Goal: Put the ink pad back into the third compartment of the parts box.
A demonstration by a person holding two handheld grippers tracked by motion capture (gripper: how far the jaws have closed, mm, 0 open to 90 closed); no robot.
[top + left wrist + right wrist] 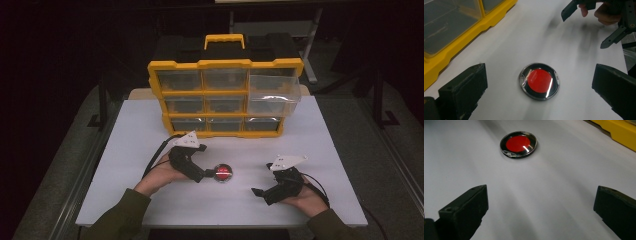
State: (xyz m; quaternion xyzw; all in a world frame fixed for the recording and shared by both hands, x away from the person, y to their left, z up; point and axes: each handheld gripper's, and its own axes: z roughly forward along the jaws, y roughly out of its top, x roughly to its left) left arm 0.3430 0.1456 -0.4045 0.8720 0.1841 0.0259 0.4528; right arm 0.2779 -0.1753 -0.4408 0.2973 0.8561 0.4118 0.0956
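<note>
the left tool [209,174] is hovering with its jaws spread wide on either side of the round red disc [223,172], which is lying flat on the white tabletop [150,130] in front of the yellow drawer cabinet [225,97]. the disc is looking light, stiff, glossy and likely slippery, so pinching its thin rim seems best. the right tool [260,192] is sitting well apart, jaws spread too.

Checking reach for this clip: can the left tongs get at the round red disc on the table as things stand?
Probably yes. The left tongs stand open with the red disc lying flat between their jaws on the bare white table; nothing lies between them. The right tongs are off to the side.
</note>
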